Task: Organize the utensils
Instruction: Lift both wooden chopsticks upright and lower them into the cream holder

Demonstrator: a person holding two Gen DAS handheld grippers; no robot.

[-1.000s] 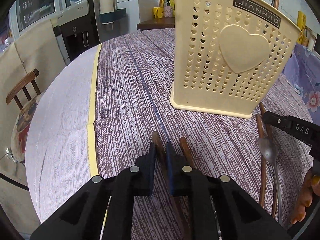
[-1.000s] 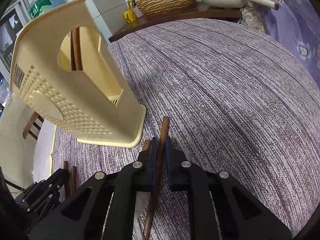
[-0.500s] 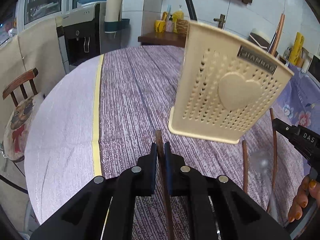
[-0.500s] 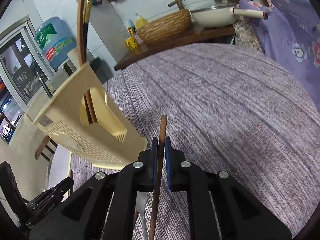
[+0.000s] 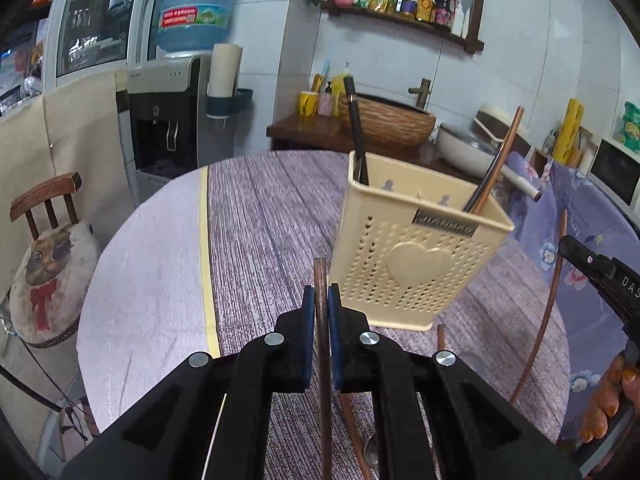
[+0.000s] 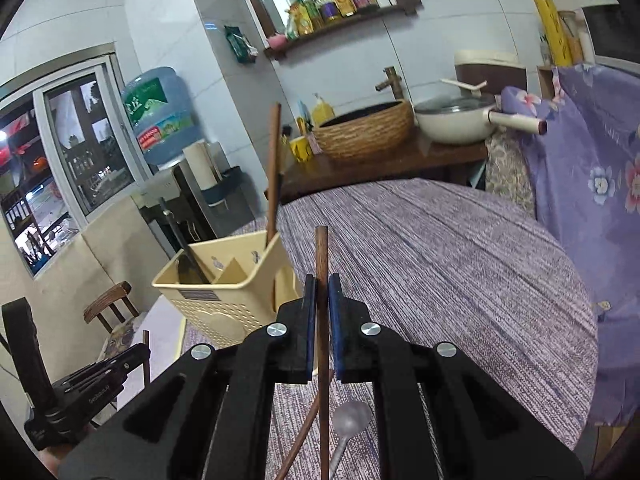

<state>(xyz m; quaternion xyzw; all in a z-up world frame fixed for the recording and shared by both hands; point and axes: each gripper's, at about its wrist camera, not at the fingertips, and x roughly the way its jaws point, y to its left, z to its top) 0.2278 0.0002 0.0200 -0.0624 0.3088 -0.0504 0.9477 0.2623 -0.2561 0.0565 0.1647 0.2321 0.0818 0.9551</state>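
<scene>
Left gripper (image 5: 320,300) jaws clamp one chopstick (image 5: 321,280); right gripper (image 6: 321,292) jaws clamp another (image 6: 321,256), near the holder (image 5: 416,256).

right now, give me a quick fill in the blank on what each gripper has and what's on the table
1. The left gripper is shut on a brown ____.
2. The cream holder has a raised ____ shape on its front.
3. On the table below the right gripper lies a metal ____.
4. The holder stands on a ____ striped tablecloth.

Missing words: chopstick; heart; spoon; purple
</scene>
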